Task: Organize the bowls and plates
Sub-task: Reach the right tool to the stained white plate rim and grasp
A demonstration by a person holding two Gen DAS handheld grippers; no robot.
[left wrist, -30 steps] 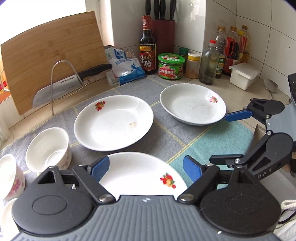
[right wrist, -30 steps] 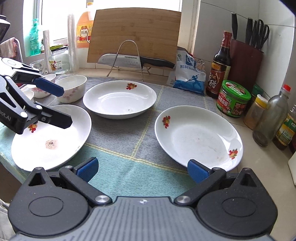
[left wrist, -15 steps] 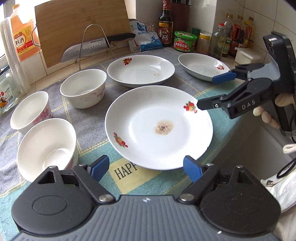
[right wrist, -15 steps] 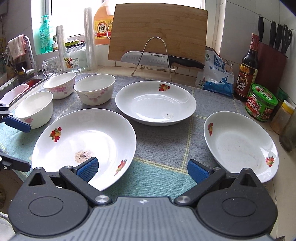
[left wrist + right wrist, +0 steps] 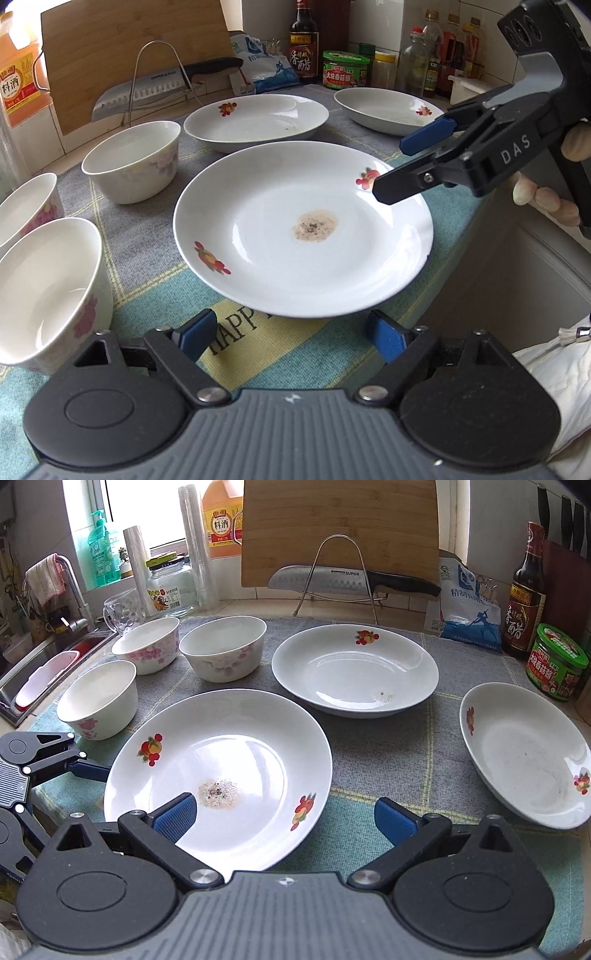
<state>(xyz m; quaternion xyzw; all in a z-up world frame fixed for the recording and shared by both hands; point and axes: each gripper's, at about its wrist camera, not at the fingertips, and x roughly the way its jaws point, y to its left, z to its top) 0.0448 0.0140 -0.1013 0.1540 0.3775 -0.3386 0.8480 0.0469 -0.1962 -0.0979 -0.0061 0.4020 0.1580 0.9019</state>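
Note:
A white stained plate [image 5: 303, 229] [image 5: 221, 768] lies nearest on the mat. Two more flower-printed plates rest behind it, one in the middle [image 5: 255, 122] [image 5: 354, 672] and one at the right [image 5: 384, 110] [image 5: 524, 760]. Three bowls [image 5: 133, 166] [image 5: 26, 210] [image 5: 44, 291] stand at the left. My left gripper [image 5: 291, 334] sits just short of the stained plate's near rim, its jaws opening and touching nothing. My right gripper [image 5: 284, 816] [image 5: 391, 168] is open and hovers over that plate's other rim. Its left finger is above the plate.
A cleaver on a wire rack [image 5: 332, 579] and a cutting board [image 5: 340, 531] stand at the back. Sauce bottles and jars [image 5: 343, 70] crowd the back right corner, and a sink [image 5: 44, 672] lies far left. The counter's front edge runs beside the stained plate. A hand [image 5: 546, 195] holds the right gripper.
The left gripper drew back and sank toward the stained plate's near rim, and its jaws widened. The right gripper swung from the right-hand plate to over the stained plate.

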